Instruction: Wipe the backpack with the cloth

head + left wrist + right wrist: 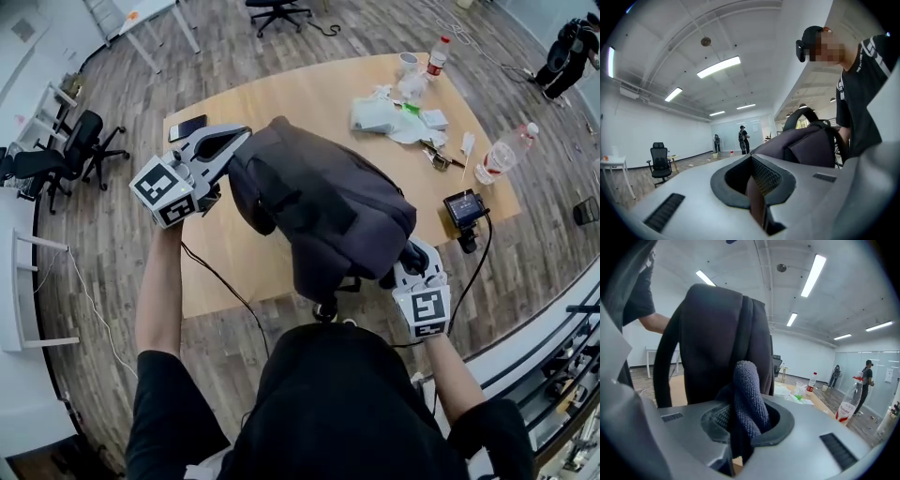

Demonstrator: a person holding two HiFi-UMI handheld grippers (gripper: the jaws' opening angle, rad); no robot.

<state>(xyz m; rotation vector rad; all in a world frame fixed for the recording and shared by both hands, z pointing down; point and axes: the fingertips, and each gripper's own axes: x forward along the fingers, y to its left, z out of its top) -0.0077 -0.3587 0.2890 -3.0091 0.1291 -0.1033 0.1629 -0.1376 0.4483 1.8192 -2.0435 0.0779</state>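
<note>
A dark grey backpack [328, 202] stands tilted over the wooden table [300, 94], near its front edge. My left gripper [239, 141] is at the bag's upper left corner, jaws shut on a thin dark strip of the backpack [806, 145]. In the left gripper view that strip sits between the jaws of the left gripper [757, 190]. My right gripper [412, 258] is at the bag's lower right, shut on a dark blue-grey cloth [747, 397]. The cloth sticks up from the right gripper [740, 432], right against the backpack's [717, 333] strap side.
Behind the bag lie a phone [187, 127], a heap of white wipes [384, 114], a cup, two bottles [506, 152] and a small screen device [464, 208]. A cable hangs off the table's front. Office chairs [75, 155] stand at the left; people stand far off.
</note>
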